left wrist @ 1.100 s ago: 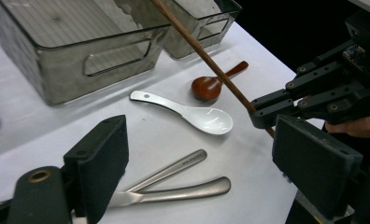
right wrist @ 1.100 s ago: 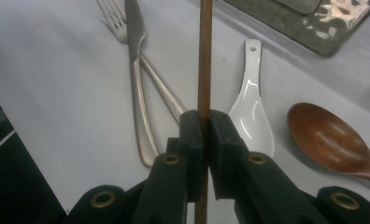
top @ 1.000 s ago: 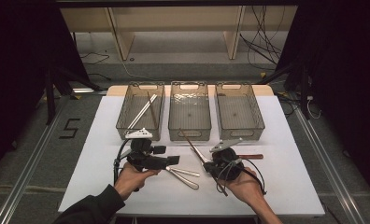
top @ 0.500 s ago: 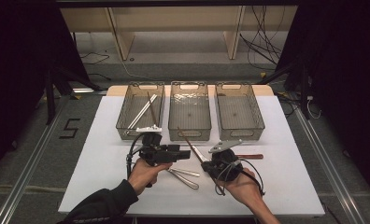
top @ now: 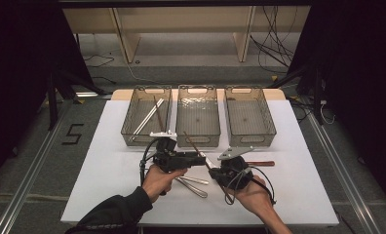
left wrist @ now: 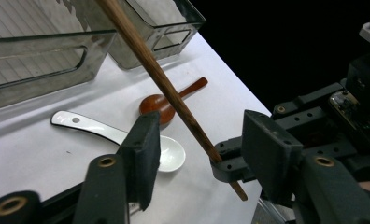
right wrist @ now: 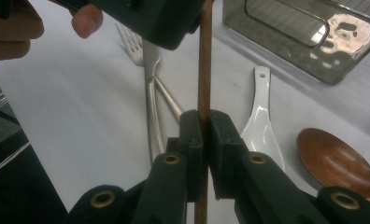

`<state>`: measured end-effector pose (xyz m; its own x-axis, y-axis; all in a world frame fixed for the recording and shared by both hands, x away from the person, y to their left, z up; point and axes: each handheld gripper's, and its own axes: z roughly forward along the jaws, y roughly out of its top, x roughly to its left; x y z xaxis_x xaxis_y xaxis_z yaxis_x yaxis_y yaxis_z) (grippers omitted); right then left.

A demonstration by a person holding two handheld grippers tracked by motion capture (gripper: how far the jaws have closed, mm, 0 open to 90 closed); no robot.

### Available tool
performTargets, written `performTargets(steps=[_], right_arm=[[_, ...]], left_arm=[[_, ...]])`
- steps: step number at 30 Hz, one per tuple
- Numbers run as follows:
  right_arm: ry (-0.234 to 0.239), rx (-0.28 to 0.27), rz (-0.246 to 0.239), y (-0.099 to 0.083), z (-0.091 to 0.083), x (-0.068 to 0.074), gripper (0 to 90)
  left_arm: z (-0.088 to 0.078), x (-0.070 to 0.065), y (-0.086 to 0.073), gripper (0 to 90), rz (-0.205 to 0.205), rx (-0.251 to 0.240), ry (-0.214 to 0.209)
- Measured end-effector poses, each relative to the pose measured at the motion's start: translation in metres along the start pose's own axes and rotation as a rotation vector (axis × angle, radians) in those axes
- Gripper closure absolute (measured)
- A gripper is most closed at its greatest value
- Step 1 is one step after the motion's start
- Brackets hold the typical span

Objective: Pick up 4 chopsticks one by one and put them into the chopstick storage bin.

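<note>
Where cables trail, white table (top: 108,161), grey floor (top: 30,165).

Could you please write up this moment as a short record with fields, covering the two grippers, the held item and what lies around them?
Held item: long brown wooden chopstick, tilted up toward the trays
Right gripper: shut on the chopstick near its lower end
Left gripper: jaws either side of the chopstick, have just been closing, pads not yet touching it
On the table: white ceramic soup spoon, dark brown wooden spoon, silver metal fork
Trays: three clear plastic trays in a row; left one holds long sticks
Surface: white table
</note>
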<state>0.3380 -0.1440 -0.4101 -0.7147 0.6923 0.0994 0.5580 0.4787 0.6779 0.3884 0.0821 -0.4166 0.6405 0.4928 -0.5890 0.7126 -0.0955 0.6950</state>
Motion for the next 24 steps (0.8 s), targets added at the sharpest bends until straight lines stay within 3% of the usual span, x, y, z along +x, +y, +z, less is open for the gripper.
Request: performTargets(steps=[7,24], right_arm=[[0.021,-0.016,-0.008,0.0005,-0.0004,0.0021,85.3],[0.029,-0.027,-0.019,0.0004,-0.0003,0.0033,85.2]], left_arm=[[0.0028,0.0014,-0.001,55.4,-0.036,-0.008,-0.018],[0.0059,0.0013,-0.0024,69.5,-0.028,0.004,-0.046]])
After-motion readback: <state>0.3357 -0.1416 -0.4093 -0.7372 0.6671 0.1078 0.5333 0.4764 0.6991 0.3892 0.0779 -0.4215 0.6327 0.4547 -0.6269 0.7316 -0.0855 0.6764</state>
